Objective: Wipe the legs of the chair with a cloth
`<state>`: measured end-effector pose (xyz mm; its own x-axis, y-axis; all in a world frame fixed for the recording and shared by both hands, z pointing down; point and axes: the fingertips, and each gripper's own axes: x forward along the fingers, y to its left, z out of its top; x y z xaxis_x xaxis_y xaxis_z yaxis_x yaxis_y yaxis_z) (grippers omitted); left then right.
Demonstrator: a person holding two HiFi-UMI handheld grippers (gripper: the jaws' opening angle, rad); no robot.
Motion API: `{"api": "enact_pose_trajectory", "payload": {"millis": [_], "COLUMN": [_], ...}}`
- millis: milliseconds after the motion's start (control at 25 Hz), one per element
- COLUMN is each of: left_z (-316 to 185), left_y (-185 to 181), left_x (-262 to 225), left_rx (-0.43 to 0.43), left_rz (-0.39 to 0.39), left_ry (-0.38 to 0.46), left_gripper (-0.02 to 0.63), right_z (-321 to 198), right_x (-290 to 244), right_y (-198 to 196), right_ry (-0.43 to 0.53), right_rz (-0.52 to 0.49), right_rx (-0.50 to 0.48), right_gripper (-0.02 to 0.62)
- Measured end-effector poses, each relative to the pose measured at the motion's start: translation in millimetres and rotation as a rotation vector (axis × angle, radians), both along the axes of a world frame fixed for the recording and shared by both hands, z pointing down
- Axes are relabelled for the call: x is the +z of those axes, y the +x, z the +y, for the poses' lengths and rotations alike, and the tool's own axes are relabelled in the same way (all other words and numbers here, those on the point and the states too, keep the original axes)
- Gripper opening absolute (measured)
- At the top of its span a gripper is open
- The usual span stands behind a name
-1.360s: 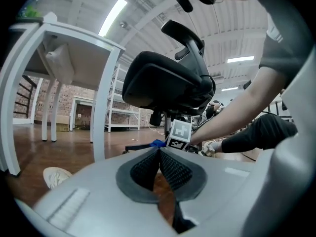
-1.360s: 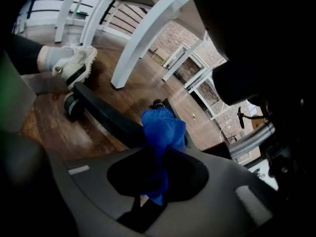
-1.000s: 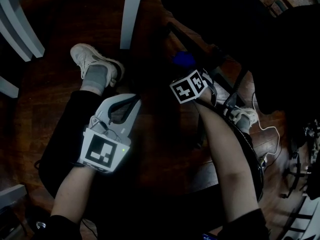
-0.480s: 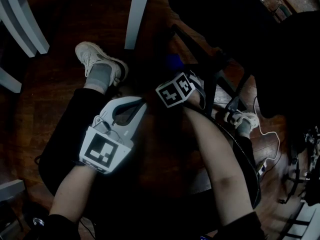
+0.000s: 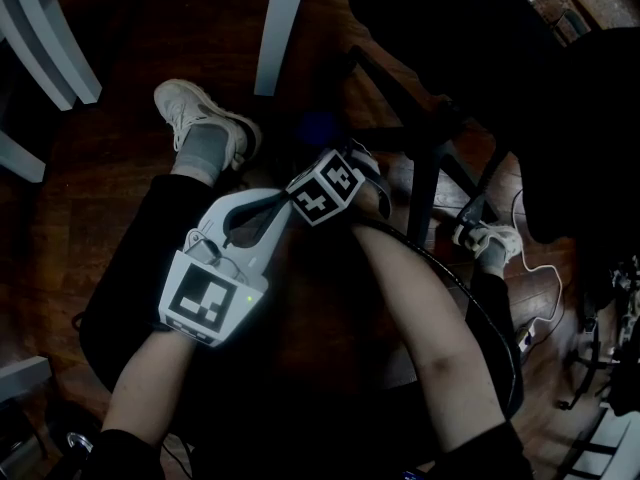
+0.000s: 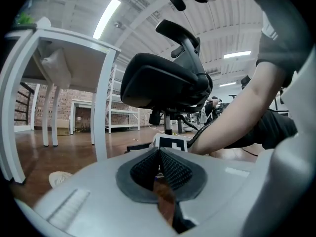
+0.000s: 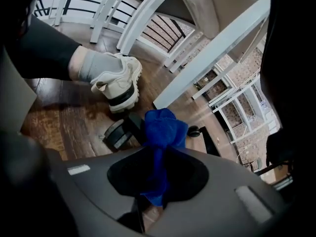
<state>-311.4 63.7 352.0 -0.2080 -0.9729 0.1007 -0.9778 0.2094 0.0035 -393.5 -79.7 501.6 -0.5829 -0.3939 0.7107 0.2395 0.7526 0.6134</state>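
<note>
My right gripper (image 5: 338, 160) is shut on a bunched blue cloth (image 5: 318, 128). In the right gripper view the cloth (image 7: 164, 130) sticks out of the jaws just over a black chair leg (image 7: 134, 124) and its caster (image 7: 115, 134). The black office chair (image 5: 450, 38) stands at the upper right, its dark base legs (image 5: 425, 173) spreading over the wood floor. My left gripper (image 5: 268, 206) sits just left of the right one, shut with nothing between its pads (image 6: 168, 168). From the left gripper view the chair (image 6: 165, 83) rises ahead.
A person's white shoe (image 5: 200, 118) and dark trouser leg lie left of the cloth. White table legs (image 5: 278, 28) stand behind it, more at the far left (image 5: 45, 38). A white cable (image 5: 535, 268) and dark stands crowd the right side.
My right gripper has carried the blue cloth leftward, away from the chair's centre and close to the left gripper. The left gripper has barely moved.
</note>
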Motion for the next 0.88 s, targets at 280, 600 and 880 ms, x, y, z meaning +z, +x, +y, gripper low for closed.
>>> {"api": "enact_pose_trajectory", "payload": {"millis": [280, 600, 880], "left_z": [0.5, 1.8, 17.0], "left_y": [-2.8, -2.8, -21.9], "left_x": [0.5, 3.7, 1.8], "left_rx": [-0.002, -0.009, -0.129], "left_rz": [0.098, 0.126, 0.062], "left_ry": [0.036, 0.043, 0.04], "left_gripper": [0.005, 0.005, 0.005], "right_z": [14.9, 37.0, 52.8], "right_x": [0.9, 11.9, 18.4], "right_y": [-2.6, -9.9, -19.1], "right_ry": [-0.029, -0.101, -0.147], "right_rz": [0.013, 0.001, -0.019], "right_rx": [-0.022, -0.038, -0.035], "right_gripper": [0.087, 0.087, 0.089]}}
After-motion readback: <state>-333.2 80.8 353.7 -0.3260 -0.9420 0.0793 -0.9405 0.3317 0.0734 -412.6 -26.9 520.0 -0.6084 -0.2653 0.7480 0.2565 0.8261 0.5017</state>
